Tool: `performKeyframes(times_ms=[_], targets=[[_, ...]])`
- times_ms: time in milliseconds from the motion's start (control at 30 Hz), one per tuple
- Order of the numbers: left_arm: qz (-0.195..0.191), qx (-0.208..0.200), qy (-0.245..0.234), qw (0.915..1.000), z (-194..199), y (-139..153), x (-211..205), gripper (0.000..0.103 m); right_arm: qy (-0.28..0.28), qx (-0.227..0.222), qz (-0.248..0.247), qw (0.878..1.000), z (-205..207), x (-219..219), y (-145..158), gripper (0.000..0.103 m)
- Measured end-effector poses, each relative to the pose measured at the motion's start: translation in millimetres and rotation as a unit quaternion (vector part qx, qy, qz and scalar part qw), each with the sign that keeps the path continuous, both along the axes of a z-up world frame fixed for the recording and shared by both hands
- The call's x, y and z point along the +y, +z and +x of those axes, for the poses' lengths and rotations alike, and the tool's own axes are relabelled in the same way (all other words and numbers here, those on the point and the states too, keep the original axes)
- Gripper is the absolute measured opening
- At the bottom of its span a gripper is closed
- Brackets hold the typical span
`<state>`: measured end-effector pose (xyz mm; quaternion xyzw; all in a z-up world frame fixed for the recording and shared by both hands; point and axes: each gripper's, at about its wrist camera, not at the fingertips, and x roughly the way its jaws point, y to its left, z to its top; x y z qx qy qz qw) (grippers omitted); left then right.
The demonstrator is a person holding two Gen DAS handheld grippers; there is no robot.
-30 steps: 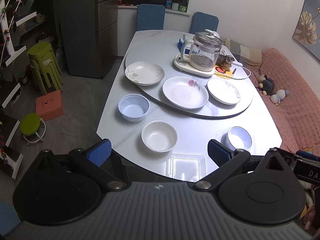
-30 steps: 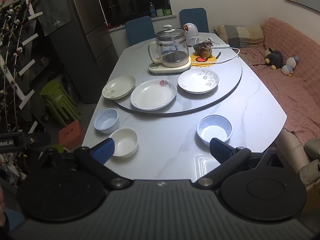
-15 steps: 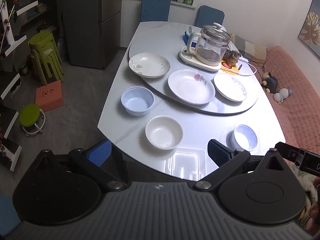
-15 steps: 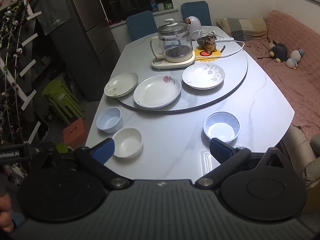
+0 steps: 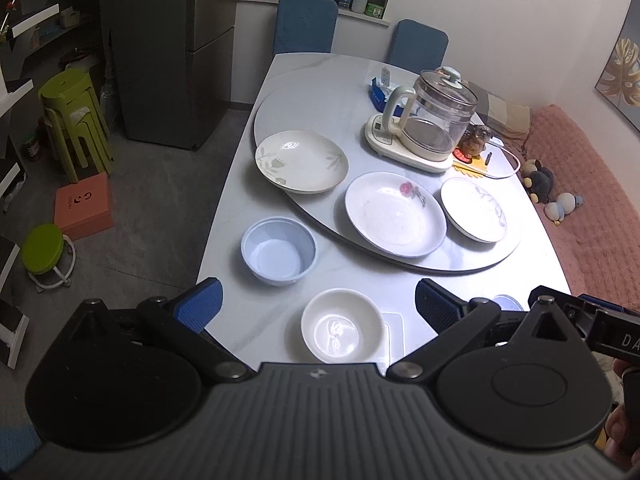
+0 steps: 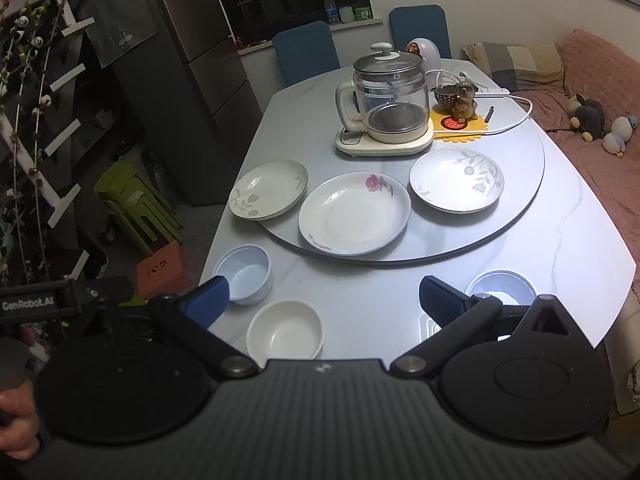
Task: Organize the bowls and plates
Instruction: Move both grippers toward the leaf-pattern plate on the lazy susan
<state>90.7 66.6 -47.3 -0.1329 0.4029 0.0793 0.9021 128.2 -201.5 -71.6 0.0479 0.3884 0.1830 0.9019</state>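
Observation:
Three plates sit on the grey turntable (image 5: 320,100): a cream leaf plate (image 5: 302,161) (image 6: 269,189), a white rose plate (image 5: 395,214) (image 6: 354,213) and a white grey-leaf plate (image 5: 474,210) (image 6: 457,180). On the table's near side stand a light blue bowl (image 5: 278,250) (image 6: 245,268), a white bowl (image 5: 342,326) (image 6: 285,329) and a second blue bowl (image 6: 502,287), mostly hidden in the left wrist view (image 5: 507,303). My left gripper (image 5: 318,303) is open and empty above the white bowl. My right gripper (image 6: 323,297) is open and empty over the table's near edge.
A glass kettle on its base (image 6: 386,106), a dog figurine (image 6: 462,98) and a white cable (image 6: 516,114) are on the turntable's far side. Two blue chairs (image 5: 306,24) stand beyond. A fridge (image 5: 172,48), green stools (image 5: 74,120) and a pink sofa (image 6: 600,128) flank the table.
Both grippers have moved forward and closer over the table; the dishes appear larger and lower in both views. The jaws stay open. No dish has moved.

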Motion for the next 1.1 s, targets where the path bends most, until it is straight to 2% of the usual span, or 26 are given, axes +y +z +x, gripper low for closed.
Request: performKeyframes(times_ms=[267, 533, 833, 1100], targets=[[0.001, -0.001, 0.008, 1.0, 30, -7, 36, 0.103, 0.019, 0.0, 0.005, 1.0, 24, 35, -2, 0.103], [-0.002, -0.013, 0.013, 0.9998, 41, -10, 65, 0.103, 0.023, 0.006, 0.002, 1.0, 44, 59, -9, 0.103], [-0.015, 0.009, 0.007, 0.9998, 62, -30, 83, 0.103, 0.029, 0.014, 0.006, 0.999, 66, 74, -15, 0.103], [-0.023, 0.026, 0.009, 0.9994, 98, -53, 100, 0.103, 0.033, 0.008, 0.018, 0.999, 96, 82, -26, 0.101]])
